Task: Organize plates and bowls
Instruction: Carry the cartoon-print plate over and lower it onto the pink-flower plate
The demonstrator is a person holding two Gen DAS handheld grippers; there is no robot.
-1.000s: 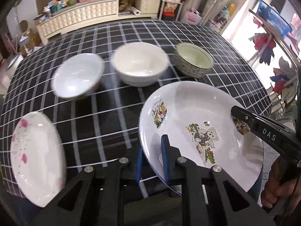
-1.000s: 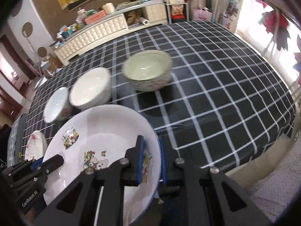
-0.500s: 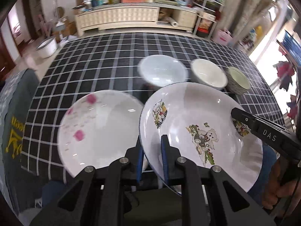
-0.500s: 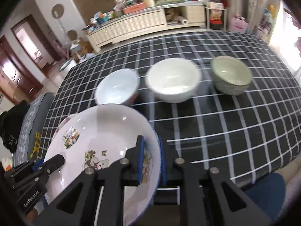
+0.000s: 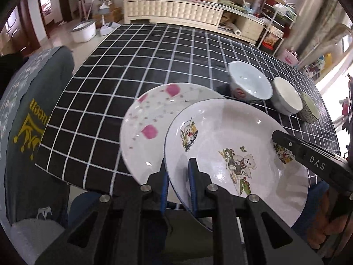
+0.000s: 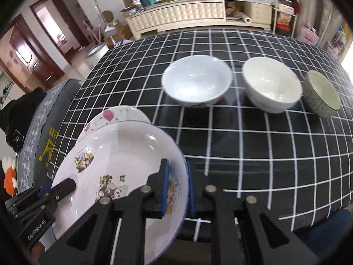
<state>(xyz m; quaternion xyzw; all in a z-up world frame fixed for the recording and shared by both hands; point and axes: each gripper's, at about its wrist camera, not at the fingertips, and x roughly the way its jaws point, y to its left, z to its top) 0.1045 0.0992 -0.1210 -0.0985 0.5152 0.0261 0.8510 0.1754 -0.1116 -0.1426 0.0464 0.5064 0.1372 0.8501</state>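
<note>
Both the left gripper (image 5: 178, 182) and right gripper (image 6: 177, 188) are pinching the cartoon plate (image 5: 222, 141) by opposite rims, hovering over the near-left pink-flowered plate (image 5: 154, 119); an uneven release risks it clattering or sliding off.

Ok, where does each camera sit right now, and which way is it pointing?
Left wrist: on the left gripper, clamped on the cartoon plate's near-left rim, looking across the table; right gripper and hand show at right.
Right wrist: on the right gripper, clamped on the plate's right rim, facing three bowls; left gripper shows lower left.
Shared: cartoon plate, pink plate, bowls, cabinet.
</note>
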